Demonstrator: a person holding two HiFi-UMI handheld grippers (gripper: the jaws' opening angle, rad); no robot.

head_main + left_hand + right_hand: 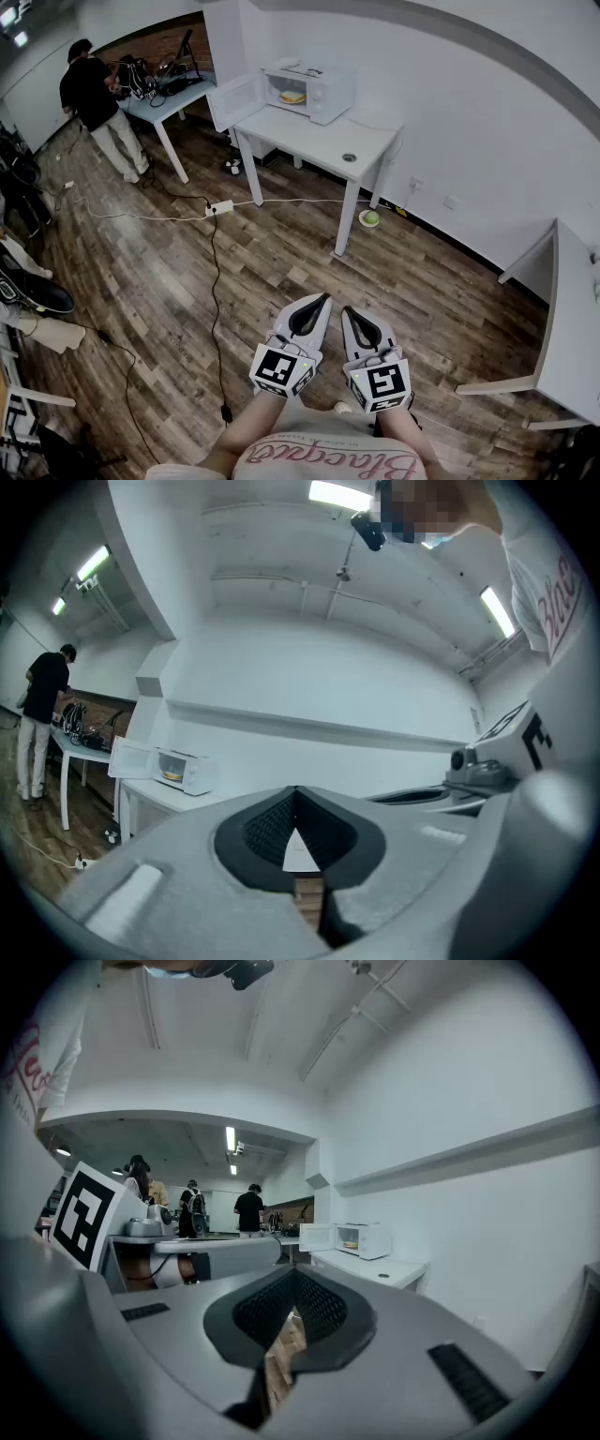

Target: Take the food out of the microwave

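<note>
Far across the wood floor (281, 272), the microwave (314, 91) stands on a white table (309, 141) against the far wall, its door (234, 100) swung open to the left. The food (292, 97) lies inside the lit cavity, seen only as a small yellow patch; at this range, what it is cannot be told. A small round object (349, 157) on the table top is also too small to identify, as is a green item (370, 218) on the floor by the table's right leg.

A second white table (572, 328) is cut off at the right edge. The holder's hands are hidden behind the marker cubes.

Near the bottom of the head view, the left gripper (323, 298) and right gripper (349, 311) sit side by side, well apart from the microwave. Both have their fingers closed tip to tip, with nothing between them and touching nothing.

At far left, a person in black (92, 94) stands at a cluttered table (173, 98). A power strip (220, 208) and its cable lie on the floor.
</note>
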